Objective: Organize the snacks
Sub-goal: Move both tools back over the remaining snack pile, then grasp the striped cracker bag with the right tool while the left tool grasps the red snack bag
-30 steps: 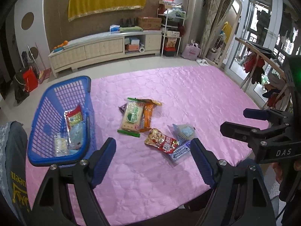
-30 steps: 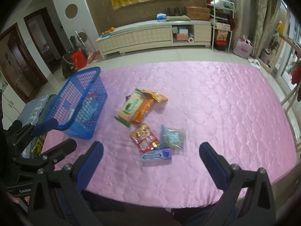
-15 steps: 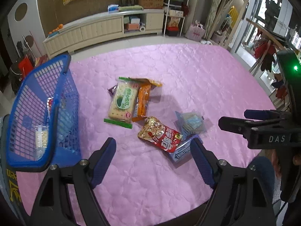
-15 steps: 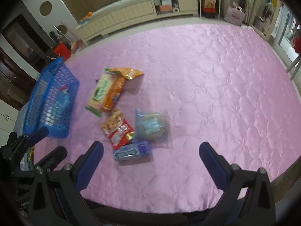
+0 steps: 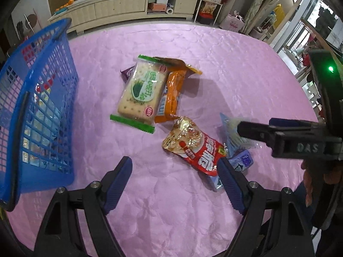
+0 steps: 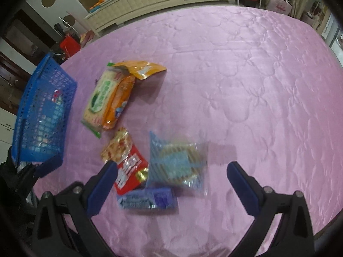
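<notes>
Snack packs lie in a loose pile on the pink quilted table (image 5: 214,64): a green-and-cream cracker pack (image 5: 141,92), an orange pack (image 5: 171,94), a red-and-gold bag (image 5: 193,145), a clear blue-striped cookie bag (image 6: 175,162) and a blue bar wrapper (image 6: 148,200). A blue mesh basket (image 5: 36,107) at the left holds a few packs. My left gripper (image 5: 174,171) hangs open over bare cloth just before the red bag. My right gripper (image 6: 171,175) is open above the cookie bag and blue wrapper, touching nothing; it also shows as a black frame (image 5: 289,137) at the left wrist view's right.
A cream sideboard (image 5: 128,6) and shelves stand beyond the far edge of the table. A red bucket (image 6: 69,45) sits on the floor to the left. The right half of the pink cloth (image 6: 268,85) carries nothing. A person's hand (image 5: 315,177) grips the right tool.
Both grippers have sunk toward the table and tipped further down, so the snacks look larger and nearer. The jaws kept the same width. No snack has shifted.
</notes>
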Available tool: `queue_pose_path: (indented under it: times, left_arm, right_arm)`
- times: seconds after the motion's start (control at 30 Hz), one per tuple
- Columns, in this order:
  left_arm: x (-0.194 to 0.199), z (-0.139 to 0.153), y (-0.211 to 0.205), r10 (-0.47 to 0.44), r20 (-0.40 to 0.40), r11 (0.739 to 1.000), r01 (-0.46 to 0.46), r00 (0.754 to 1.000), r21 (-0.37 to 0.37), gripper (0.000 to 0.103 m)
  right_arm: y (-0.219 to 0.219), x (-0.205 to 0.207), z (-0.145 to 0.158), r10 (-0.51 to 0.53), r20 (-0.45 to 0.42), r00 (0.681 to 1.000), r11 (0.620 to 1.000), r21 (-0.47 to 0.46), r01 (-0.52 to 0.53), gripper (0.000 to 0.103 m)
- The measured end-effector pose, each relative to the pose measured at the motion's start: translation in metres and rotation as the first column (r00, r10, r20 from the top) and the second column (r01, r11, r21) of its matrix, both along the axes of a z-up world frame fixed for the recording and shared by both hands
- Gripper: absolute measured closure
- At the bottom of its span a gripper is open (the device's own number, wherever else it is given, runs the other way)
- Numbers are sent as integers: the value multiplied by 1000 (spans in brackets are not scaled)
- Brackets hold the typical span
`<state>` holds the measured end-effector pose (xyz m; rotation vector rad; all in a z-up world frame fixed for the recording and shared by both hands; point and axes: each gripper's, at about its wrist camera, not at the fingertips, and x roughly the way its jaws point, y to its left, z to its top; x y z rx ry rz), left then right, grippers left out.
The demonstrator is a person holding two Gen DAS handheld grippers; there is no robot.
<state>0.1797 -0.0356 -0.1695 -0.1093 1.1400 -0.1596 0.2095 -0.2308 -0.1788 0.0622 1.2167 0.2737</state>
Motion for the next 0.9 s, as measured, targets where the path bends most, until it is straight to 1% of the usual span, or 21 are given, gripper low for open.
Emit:
queue_pose_path:
  times: [0.07,0.13,0.33,0.4,0.53,0.6,0.63,0.9]
  left_arm:
    - [0,-2,1,2,-2,1000,-2,1000,3,24]
    - [-1,-3,3,3,-5,1000,-3,1000,-1,24]
    - [-5,0,6,5,-5,1000,-5,1000,-8,24]
    - [-5,1,8,10,-5,1000,-10,1000,-12,24]
    - [-9,3,12,15,-4,1000,-15,1000,-11,24]
    - [-10,4,13,19,-4,1000,-19,1000,-13,24]
    - [-11,5,13,19,-3,1000,-19,1000,-16,24]
    - [-20,6,6,12,-13,1000,-12,1000,-5,24]
  right_arm:
    - [3,4,-5,1,-10,1000,999,-34,-1,5]
    - [3,8,-10,-2,-28,1000,999,-45,0,8]
    - [-4,14,-27,-29,-74,997,999,-24,27,8]
    - [-5,15,-30,-28,-75,997,999,-43,25,13]
    - [-5,13,-26,-11,-58,998,998,-58,7,21]
    - [-1,11,-25,9,-50,999,997,-75,-12,30]
    - [12,10,-27,14,-47,999,996,-88,-18,35]
    - [20,-9,-32,59,-71,996,996,-57,-63,41]
